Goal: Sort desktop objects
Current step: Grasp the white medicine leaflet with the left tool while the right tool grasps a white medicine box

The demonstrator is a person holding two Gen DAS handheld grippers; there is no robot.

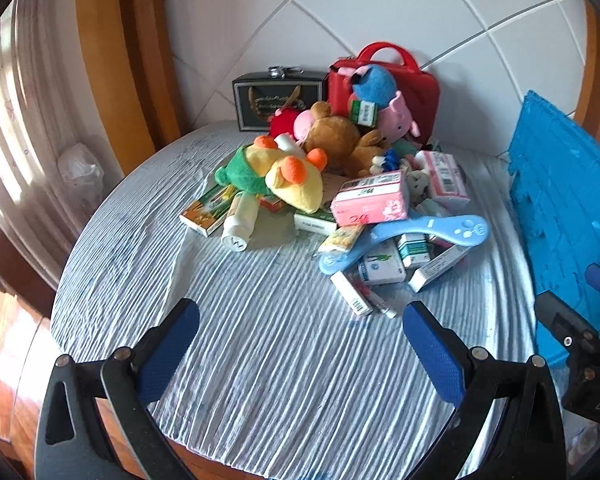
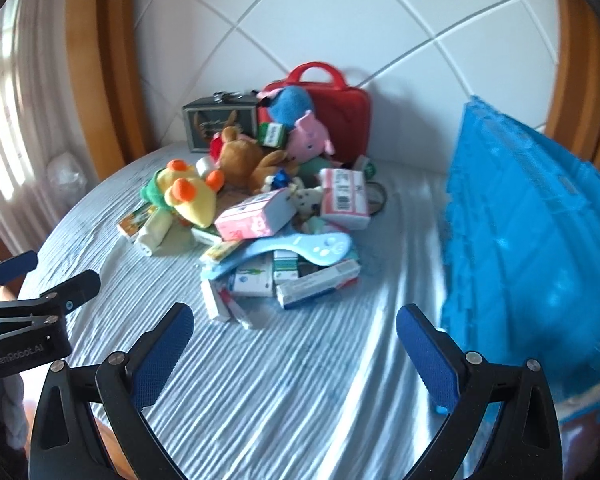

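A heap of objects lies on the striped tablecloth [image 1: 260,340]: a yellow and green plush [image 1: 284,176], a brown bear plush [image 1: 336,136], a pink pig plush [image 1: 398,118], a pink box [image 1: 370,200], a light blue hanger [image 1: 412,236], a white bottle [image 1: 240,220] and several small medicine boxes [image 1: 380,268]. The heap also shows in the right wrist view [image 2: 268,216]. My left gripper [image 1: 300,332] is open and empty, in front of the heap. My right gripper [image 2: 294,336] is open and empty, near the medicine boxes [image 2: 316,284].
A blue plastic crate [image 1: 564,208] stands at the right; it also shows in the right wrist view [image 2: 532,248]. A red case [image 1: 416,88] and a dark box [image 1: 276,98] stand against the tiled wall. The left gripper shows at the left of the right wrist view [image 2: 36,284].
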